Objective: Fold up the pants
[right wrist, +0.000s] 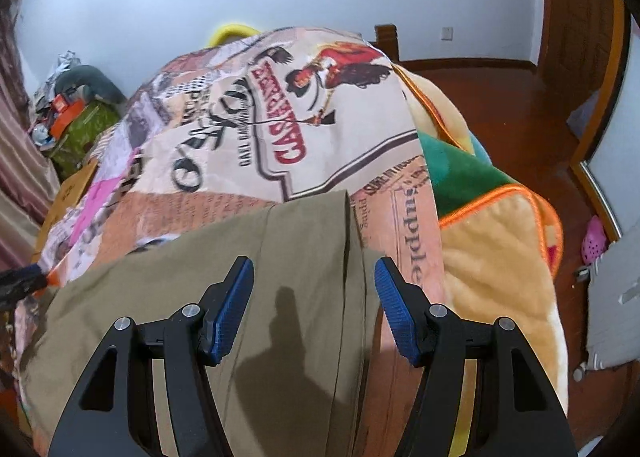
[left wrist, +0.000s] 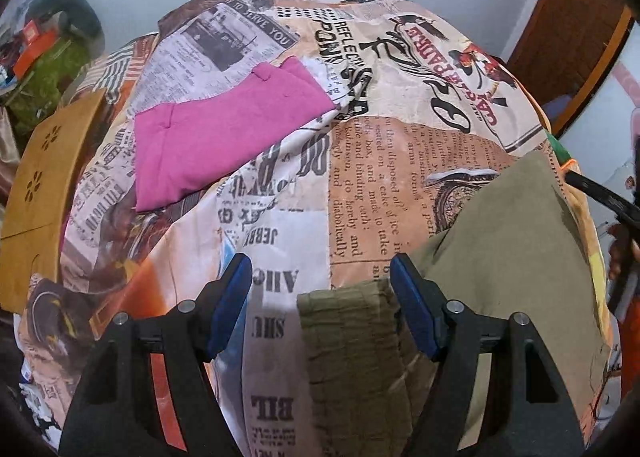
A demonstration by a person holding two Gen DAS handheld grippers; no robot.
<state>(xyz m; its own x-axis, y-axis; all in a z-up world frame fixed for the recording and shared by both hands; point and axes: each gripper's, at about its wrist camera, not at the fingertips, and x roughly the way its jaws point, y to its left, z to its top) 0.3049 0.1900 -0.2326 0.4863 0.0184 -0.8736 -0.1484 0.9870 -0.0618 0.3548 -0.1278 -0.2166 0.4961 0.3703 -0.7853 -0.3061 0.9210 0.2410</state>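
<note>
Currently at approach stage: olive pants [left wrist: 508,241] spread flat on bed, on newspaper-print sheet [left wrist: 360,185], elastic waistband [left wrist: 352,321] nearest left wrist view. Left claw [left wrist: 320,281] released, jaws wide, nothing between pads; waistband corner lying just below and between blue pads [left wrist: 230,301]. Right claw [right wrist: 314,285] likewise released, hovering over far side edge of pants [right wrist: 200,289], where seam fold [right wrist: 352,241] runs beside bare sheet [right wrist: 280,117].

Judged step: take hold of two points along one edge before first fold.

Notes for doing it well:
- Lower each claw until one pad slides under cloth edge, other pad above; pinch cloth only, not sheet beneath. Sheet loose and rumpled, likely to come up with a deep grab.
- Left: grip at waistband corner, where gathered elastic gives thick purchase.
- Right: grip at outer seam, not mid-panel; mid-panel pinch would tent fabric and skew fold.
- Clench both before lifting; lift together, keep edge taut between claws.
- Carry over to meet opposite edge; align seams, then release.

Pink folded garment [left wrist: 224,129] well apart at far left of bed; fleece blanket [right wrist: 492,265] beside pants on right. Neither in path.

Risk: uneven lift twisting the legs.
</note>
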